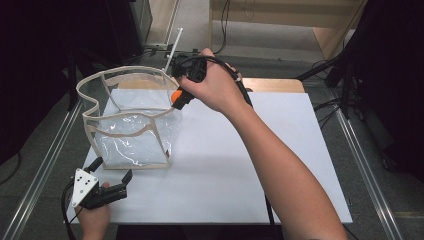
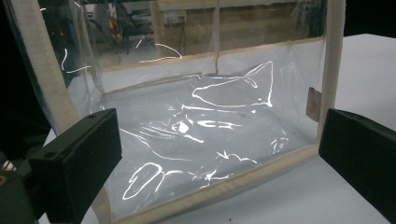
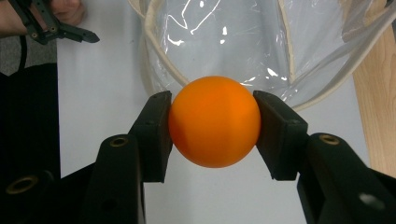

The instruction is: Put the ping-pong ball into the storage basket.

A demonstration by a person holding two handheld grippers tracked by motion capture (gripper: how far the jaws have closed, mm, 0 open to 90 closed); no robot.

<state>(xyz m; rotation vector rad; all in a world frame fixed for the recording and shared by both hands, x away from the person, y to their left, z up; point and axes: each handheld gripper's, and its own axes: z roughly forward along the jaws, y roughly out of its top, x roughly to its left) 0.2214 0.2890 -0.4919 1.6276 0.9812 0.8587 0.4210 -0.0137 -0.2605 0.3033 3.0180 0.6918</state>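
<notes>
A clear plastic bag (image 1: 131,131) with cream fabric trim stands open on the white table, its rim sagging. My right gripper (image 1: 178,98) hangs at the bag's right rim, shut on an orange ball (image 1: 176,95). In the right gripper view the orange ball (image 3: 214,120) is pinched between both pads, with the bag's open mouth (image 3: 224,42) just beyond it. My left gripper (image 1: 111,170) rests near the front left of the table, jaws open and empty, facing the bag's near side. The left gripper view looks between its wide jaws at the bag's transparent wall (image 2: 201,126).
The white table top (image 1: 240,165) has free room right of the bag. A wooden board (image 1: 272,84) lies at the table's far edge. Metal rails (image 1: 45,165) run along both sides, and cables lie on the floor behind.
</notes>
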